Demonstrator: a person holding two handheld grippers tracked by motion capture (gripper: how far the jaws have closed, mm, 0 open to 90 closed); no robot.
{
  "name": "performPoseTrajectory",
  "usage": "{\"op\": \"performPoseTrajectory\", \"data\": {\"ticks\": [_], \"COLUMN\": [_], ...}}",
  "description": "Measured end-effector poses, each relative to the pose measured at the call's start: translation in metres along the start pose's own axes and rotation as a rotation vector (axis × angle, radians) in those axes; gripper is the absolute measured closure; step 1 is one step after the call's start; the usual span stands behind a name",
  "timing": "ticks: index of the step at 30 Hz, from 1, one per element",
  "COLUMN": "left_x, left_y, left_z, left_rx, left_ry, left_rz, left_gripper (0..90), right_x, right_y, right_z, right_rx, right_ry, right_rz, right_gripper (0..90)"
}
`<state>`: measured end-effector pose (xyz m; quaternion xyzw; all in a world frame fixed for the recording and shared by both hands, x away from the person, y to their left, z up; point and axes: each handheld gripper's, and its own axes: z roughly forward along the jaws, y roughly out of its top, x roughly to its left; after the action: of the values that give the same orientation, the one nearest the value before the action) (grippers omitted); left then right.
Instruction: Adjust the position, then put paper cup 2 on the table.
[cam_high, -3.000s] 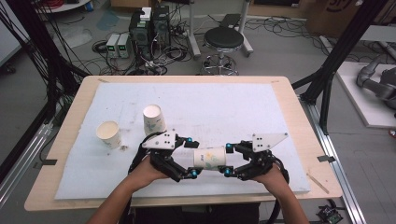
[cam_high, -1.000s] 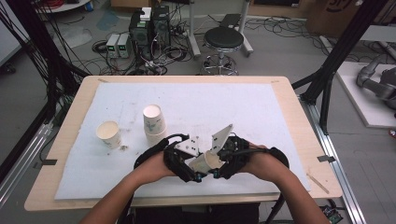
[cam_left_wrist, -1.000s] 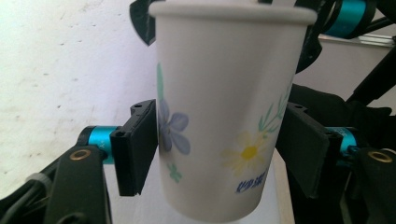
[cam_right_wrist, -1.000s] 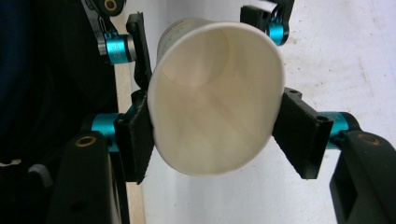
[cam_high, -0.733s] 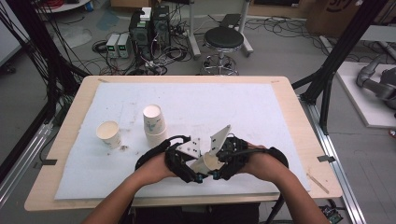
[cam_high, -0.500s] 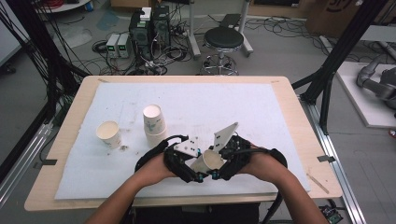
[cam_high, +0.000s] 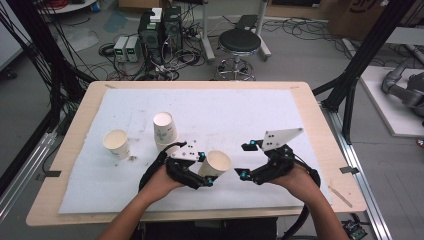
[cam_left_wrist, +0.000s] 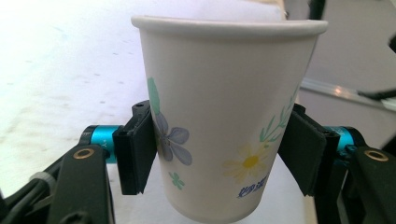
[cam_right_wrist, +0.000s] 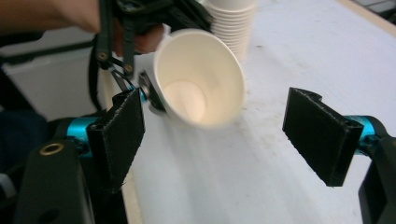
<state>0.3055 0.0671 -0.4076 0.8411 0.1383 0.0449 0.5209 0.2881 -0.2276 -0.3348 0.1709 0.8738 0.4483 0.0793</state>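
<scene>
The site appeared to be a robotics lab. Cabling (cam_high: 165, 60) littered the floor beside electronics boxes (cam_high: 161, 27). A black frame (cam_high: 367, 52) flanked the table (cam_high: 310, 100).

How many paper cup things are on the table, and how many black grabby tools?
Single white paper cups: 2, one standing on the mat, one flowered cup held in the left tool
Stack of white paper cups: 1
Black two-jaw tools: 2, left tool, right tool
Total: 5
</scene>
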Motion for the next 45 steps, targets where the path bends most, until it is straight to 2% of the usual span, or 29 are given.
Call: {"op": "performPoseTrajectory", "data": {"ticks": [3,8,14,18,25,33,36,38,42,45], "left_x": [0.003,0.006,0.008,0.009,0.012,0.014,0.017,0.02,0.028,0.034], "left_y": [-0.002,-0.003,0.0,0.001,0.002,0.004,0.008,0.011,0.017,0.02], "left_z": [-0.004,-0.009,-0.014,-0.018,-0.018,-0.009,-0.005,-0.002,0.005,0.013], "left_rx": [-0.068,-0.151,-0.251,-0.302,-0.334,-0.356,-0.357,-0.368,-0.396,-0.4], "left_ry": [0.039,0.077,0.102,0.126,0.146,0.169,0.183,0.184,0.215,0.221], "left_rz": [-0.027,-0.033,-0.03,-0.034,-0.039,-0.047,-0.041,-0.049,-0.073,-0.082], "left_gripper": [32.7,32.5,31.9,31.7,31.5,31.2,31.2,31.2,31.2,31.3], "right_x": [-0.003,-0.007,-0.01,-0.011,-0.013,-0.013,-0.013,-0.013,-0.014,-0.014], "right_y": [-0.015,-0.038,-0.063,-0.073,-0.078,-0.079,-0.079,-0.079,-0.079,-0.08], "right_z": [-0.007,-0.018,-0.026,-0.029,-0.031,-0.033,-0.035,-0.036,-0.034,-0.032], "right_rx": [-0.04,-0.109,-0.144,-0.165,-0.178,-0.182,-0.187,-0.188,-0.179,-0.172], "right_ry": [-0.064,-0.161,-0.217,-0.248,-0.276,-0.283,-0.289,-0.29,-0.286,-0.283], "right_rz": [0.029,0.087,0.141,0.154,0.165,0.163,0.159,0.163,0.166,0.165], "right_gripper": [21.2,21.2,21.2,21.2,21.2,21.3,21.3,21.3,21.3,21.3]}}
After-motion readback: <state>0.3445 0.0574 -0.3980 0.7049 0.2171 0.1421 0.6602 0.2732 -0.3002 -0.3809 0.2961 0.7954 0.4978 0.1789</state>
